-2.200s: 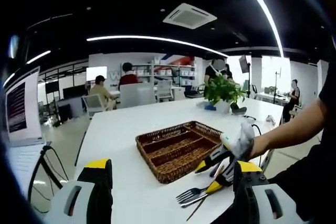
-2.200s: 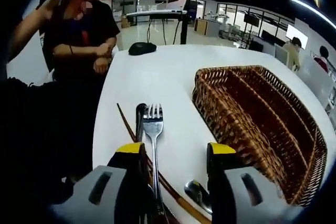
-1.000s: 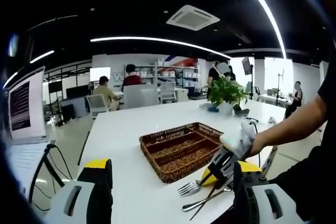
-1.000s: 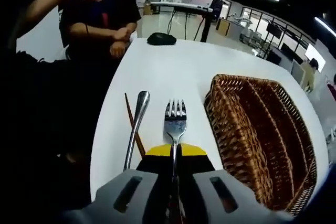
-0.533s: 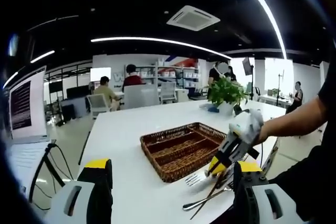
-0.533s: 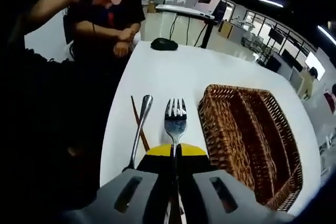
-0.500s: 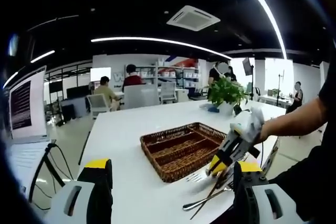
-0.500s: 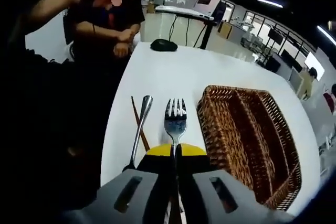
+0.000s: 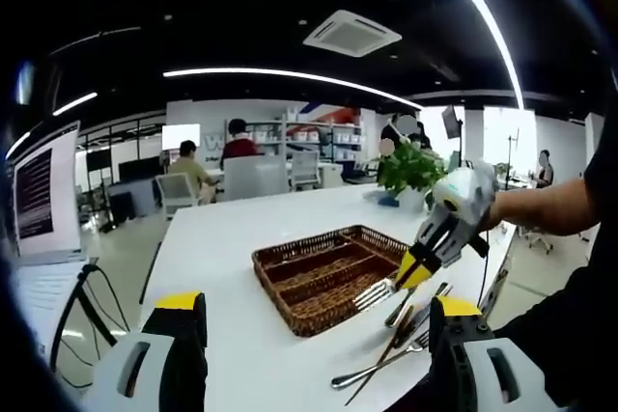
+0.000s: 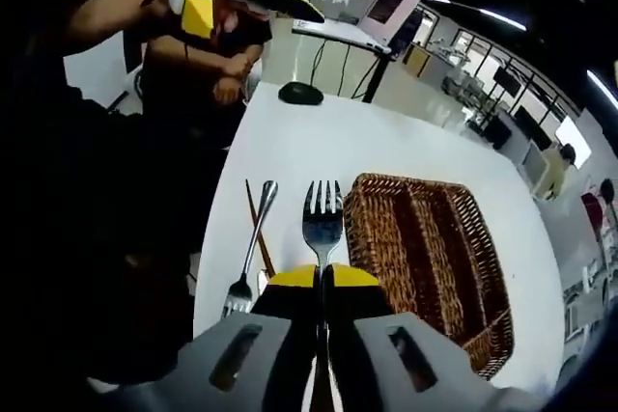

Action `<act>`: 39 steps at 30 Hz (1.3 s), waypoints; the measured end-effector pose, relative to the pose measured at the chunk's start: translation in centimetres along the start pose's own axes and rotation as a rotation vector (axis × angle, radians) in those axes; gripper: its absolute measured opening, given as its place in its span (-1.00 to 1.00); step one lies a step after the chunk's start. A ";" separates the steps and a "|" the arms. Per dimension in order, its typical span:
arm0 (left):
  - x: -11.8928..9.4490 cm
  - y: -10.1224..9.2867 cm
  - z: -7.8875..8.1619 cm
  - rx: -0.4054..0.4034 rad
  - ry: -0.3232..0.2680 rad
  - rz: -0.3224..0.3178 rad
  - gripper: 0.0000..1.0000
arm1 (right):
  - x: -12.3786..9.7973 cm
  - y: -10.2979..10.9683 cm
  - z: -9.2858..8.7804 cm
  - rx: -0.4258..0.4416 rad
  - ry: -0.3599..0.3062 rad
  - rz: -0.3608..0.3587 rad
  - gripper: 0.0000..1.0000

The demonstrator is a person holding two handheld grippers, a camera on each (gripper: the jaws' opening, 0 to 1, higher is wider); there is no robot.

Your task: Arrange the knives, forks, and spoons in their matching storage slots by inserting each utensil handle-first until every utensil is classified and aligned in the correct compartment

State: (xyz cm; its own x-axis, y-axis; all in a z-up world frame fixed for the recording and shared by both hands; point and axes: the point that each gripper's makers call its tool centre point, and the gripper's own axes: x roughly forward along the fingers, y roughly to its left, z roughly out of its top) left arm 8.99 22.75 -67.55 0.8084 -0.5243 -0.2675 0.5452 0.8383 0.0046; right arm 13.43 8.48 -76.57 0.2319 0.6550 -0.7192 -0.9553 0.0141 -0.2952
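My right gripper (image 10: 322, 282) is shut on a silver fork (image 10: 323, 214), whose tines point away from me, held above the table beside the brown wicker basket (image 10: 425, 258). In the left gripper view the right gripper (image 9: 425, 260) comes in from the right. It carries the fork (image 9: 373, 293) in the air at the near right corner of the basket (image 9: 290, 267). My left gripper (image 9: 317, 304) is open with nothing between its jaws, well back from the basket. A second fork (image 10: 249, 248) and brown chopsticks (image 10: 257, 231) lie on the white table (image 10: 319, 142).
Loose utensils (image 9: 386, 359) lie at the table's near right edge. A potted plant (image 9: 410, 169) stands at the far end. A black mouse (image 10: 301, 94) and a laptop on a stand (image 10: 386, 2) sit beyond the table. A person's arms (image 10: 193, 55) are at the table's end.
My right gripper has lifted the fork higher off the table, up toward the basket's near corner. The loose utensils stay on the table. My left gripper has kept still and open.
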 end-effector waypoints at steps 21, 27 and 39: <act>1.4 0.5 -0.1 0.103 0.088 -0.019 1.00 | -4.7 -2.3 1.9 -0.030 -0.006 -0.068 -1.00; 2.1 0.5 -0.8 0.088 0.105 -0.033 1.00 | -5.5 -2.2 2.1 -0.079 0.025 -0.074 -1.00; 2.2 0.5 -0.6 0.074 0.101 -0.036 1.00 | -5.6 -2.5 2.4 -0.107 0.032 -0.068 -1.00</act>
State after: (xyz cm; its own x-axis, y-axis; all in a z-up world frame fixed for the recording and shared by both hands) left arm 10.92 22.06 -68.68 0.7634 -0.5334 -0.3642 0.5917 0.8037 0.0632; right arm 14.13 6.54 -70.28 0.3024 0.6309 -0.7145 -0.9128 -0.0243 -0.4078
